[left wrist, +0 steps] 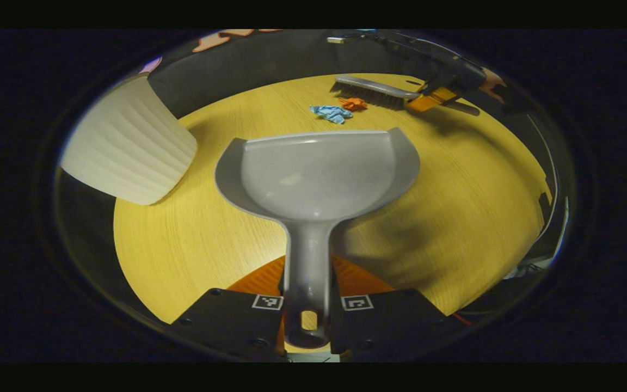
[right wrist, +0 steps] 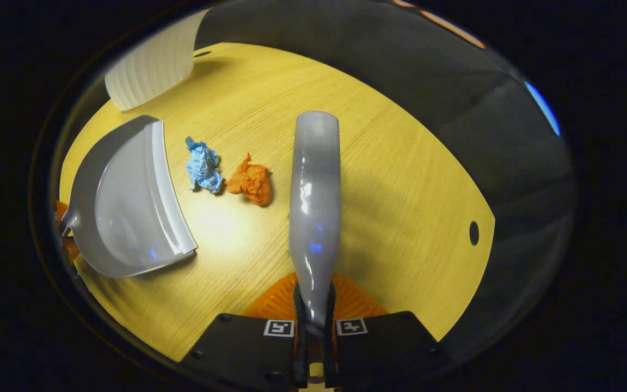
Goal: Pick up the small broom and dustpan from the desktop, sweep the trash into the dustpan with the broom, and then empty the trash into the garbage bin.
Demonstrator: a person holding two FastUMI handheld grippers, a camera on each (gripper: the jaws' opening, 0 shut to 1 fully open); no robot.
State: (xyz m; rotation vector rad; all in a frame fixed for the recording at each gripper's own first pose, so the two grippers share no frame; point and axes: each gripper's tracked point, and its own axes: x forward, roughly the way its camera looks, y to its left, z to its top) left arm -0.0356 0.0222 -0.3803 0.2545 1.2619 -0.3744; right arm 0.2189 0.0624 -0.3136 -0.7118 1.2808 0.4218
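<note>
Sweeping risks flicking the two paper wads, one blue wad (right wrist: 203, 165) and one orange wad (right wrist: 251, 184), past the one dustpan (left wrist: 316, 174); they lie on the table (right wrist: 400, 179) between its lip and the one broom (right wrist: 314, 201); left gripper (left wrist: 307, 307) jaws pinch the dustpan handle, right gripper (right wrist: 314, 321) jaws pinch the broom handle; one ribbed bin (left wrist: 128, 144) stands beside.

The light wood-grain desk (right wrist: 400, 179) carries two crumpled scraps ahead and left of the right jaws: a blue wad (right wrist: 203, 166) and an orange wad (right wrist: 251, 183), just beside each other. A ribbed white bin (left wrist: 128, 147) stands far left of both jaws.
</note>
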